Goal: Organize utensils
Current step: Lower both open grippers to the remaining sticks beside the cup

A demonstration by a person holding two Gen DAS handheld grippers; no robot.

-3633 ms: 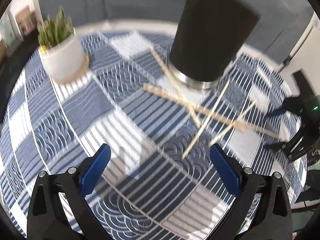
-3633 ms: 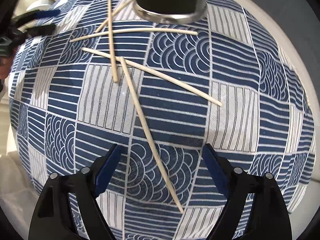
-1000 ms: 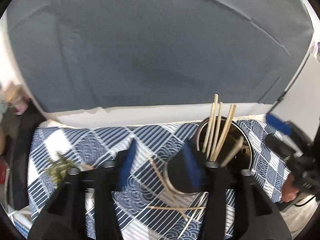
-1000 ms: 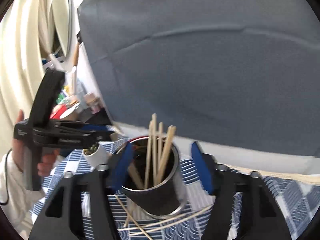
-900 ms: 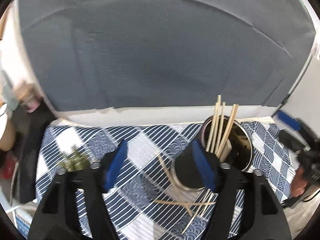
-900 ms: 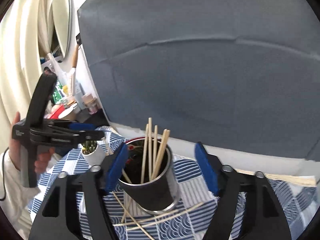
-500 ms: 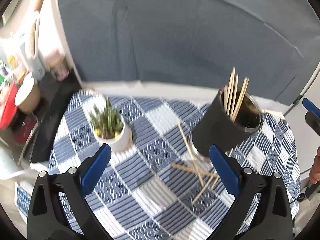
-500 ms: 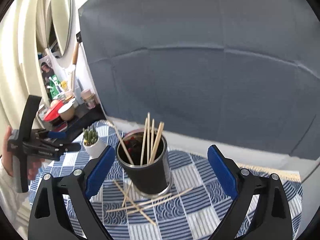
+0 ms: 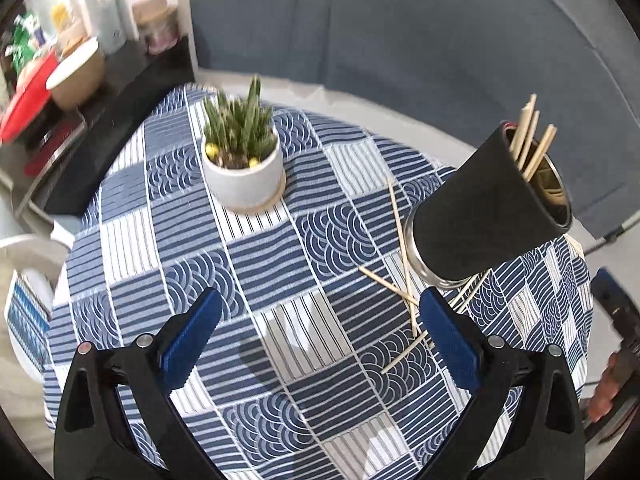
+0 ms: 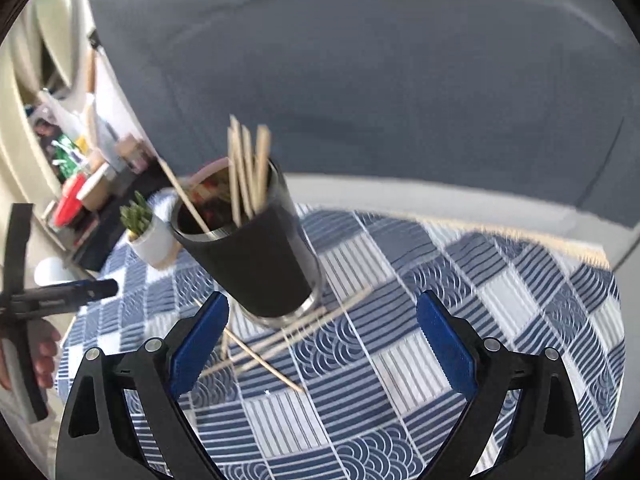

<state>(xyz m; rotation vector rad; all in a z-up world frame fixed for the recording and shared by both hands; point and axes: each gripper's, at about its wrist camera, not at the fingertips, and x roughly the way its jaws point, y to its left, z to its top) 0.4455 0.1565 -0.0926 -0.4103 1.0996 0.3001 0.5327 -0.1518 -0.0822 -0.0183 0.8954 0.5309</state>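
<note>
A black utensil cup with a steel rim (image 9: pixel 480 216) (image 10: pixel 256 256) stands on the blue patterned tablecloth (image 9: pixel 256 280) and holds several wooden chopsticks (image 9: pixel 528 136) (image 10: pixel 244 168). More loose chopsticks (image 9: pixel 404 256) (image 10: pixel 280 340) lie crossed on the cloth at the cup's foot. My left gripper (image 9: pixel 320 340) is open and empty, above the cloth left of the cup. My right gripper (image 10: pixel 320 344) is open and empty, just in front of the cup's base. The left gripper also shows at the left edge of the right wrist view (image 10: pixel 60 294).
A white pot with a small green plant (image 9: pixel 242 164) (image 10: pixel 150 232) stands on the cloth left of the cup. A dark side shelf with bowls and jars (image 9: pixel 76 68) is beyond the table's left edge. A grey backdrop (image 10: pixel 360 80) hangs behind.
Both grippers have dropped lower and tilted down toward the table. The right one has come closer to the cup. The left view has swung left, with the plant now central.
</note>
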